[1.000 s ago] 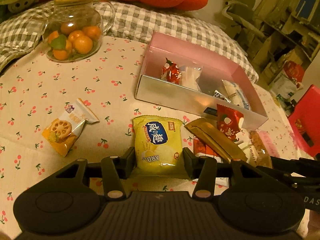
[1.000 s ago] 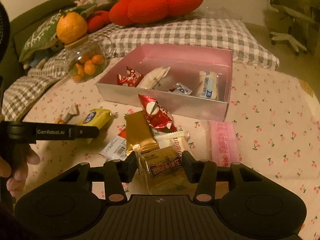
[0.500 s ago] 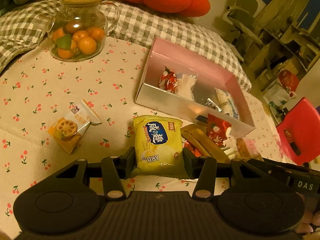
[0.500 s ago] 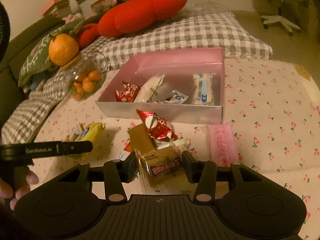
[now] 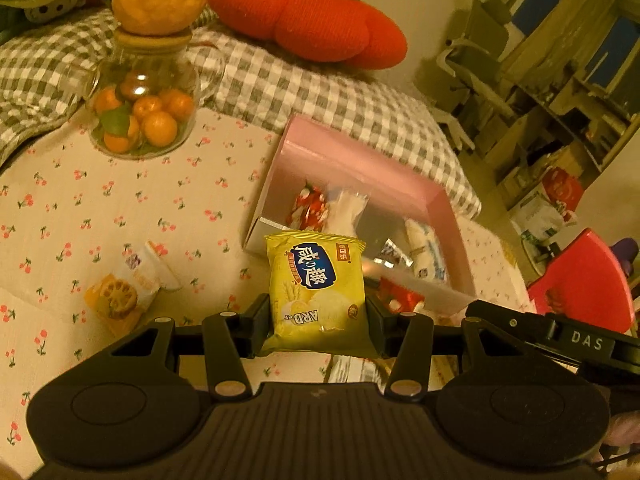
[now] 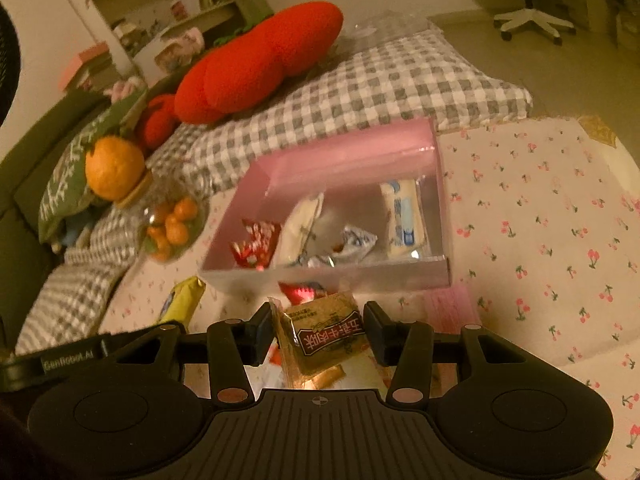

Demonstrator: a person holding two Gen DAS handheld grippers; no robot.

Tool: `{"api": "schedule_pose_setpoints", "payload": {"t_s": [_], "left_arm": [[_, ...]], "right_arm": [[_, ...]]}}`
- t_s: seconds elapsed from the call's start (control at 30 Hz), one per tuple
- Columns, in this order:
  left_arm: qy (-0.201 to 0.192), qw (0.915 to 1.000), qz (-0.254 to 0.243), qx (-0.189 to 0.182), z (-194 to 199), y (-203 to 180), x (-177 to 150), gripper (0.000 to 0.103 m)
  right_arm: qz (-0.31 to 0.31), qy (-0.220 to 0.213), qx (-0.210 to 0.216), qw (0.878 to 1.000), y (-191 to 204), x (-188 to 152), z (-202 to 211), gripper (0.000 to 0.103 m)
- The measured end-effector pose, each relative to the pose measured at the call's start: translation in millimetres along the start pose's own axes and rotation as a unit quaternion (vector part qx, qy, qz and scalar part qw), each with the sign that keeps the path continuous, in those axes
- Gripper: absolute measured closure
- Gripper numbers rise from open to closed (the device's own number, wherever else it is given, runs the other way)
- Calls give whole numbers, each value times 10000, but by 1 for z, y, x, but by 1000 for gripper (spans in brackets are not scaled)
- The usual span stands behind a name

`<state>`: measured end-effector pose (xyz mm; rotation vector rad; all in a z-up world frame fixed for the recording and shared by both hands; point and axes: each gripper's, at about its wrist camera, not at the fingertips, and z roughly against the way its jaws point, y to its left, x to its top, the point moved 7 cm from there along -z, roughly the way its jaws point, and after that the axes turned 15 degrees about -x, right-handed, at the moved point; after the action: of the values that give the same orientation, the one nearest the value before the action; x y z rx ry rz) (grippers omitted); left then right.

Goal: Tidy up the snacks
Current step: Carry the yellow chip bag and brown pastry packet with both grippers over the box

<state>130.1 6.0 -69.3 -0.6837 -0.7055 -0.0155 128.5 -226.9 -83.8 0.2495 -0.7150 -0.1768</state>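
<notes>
My left gripper (image 5: 318, 318) is shut on a yellow cracker packet (image 5: 316, 288) and holds it above the cloth, just short of the pink box (image 5: 360, 160). My right gripper (image 6: 318, 334) is shut on a golden-brown snack packet (image 6: 324, 336), lifted in front of the same pink box (image 6: 340, 152). The box holds a red candy packet (image 6: 254, 242), white wrapped snacks (image 6: 402, 212) and a small silver packet (image 6: 356, 240). The yellow packet also shows in the right wrist view (image 6: 182, 298).
An orange-and-white biscuit packet (image 5: 124, 292) lies on the cherry-print cloth at left. A glass jar of small oranges (image 5: 144, 116) stands at the back left. Red wrapped snacks (image 5: 400, 298) lie by the box's near wall. A pink packet (image 6: 452, 308) lies right of the box front.
Both grippers have risen and moved toward the pink box, each carrying its packet up off the cloth. The box now looks closer in both views.
</notes>
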Motion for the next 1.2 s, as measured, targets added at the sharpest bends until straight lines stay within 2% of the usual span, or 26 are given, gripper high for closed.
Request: {"api": "schedule_pose_setpoints", "payload": {"t_s": [0.33,0.47,0.63,1.0,1.2], "left_arm": [[-233,9996,92,-109,-17,-8,23,57],[-274,9996,-104,46,-30,-9,32,57],[-214,9992,-220,267,-52,-1,45,57],[-23,9937,-1042,421,-103,-8,80,57],[122,9888,-1374,567,-128,-5,87,57]], "right_arm": [[-410,-287,54,9987,4,31,-13,57],[-644,-317,66,9974,2,44,-20,57],[-587,-517,23,9969,-1,68,-30,56],[-410,-612,-245,9970,-8,99,-84,56],[-346,-598,-403,9968,-15,110,-107,56]]}}
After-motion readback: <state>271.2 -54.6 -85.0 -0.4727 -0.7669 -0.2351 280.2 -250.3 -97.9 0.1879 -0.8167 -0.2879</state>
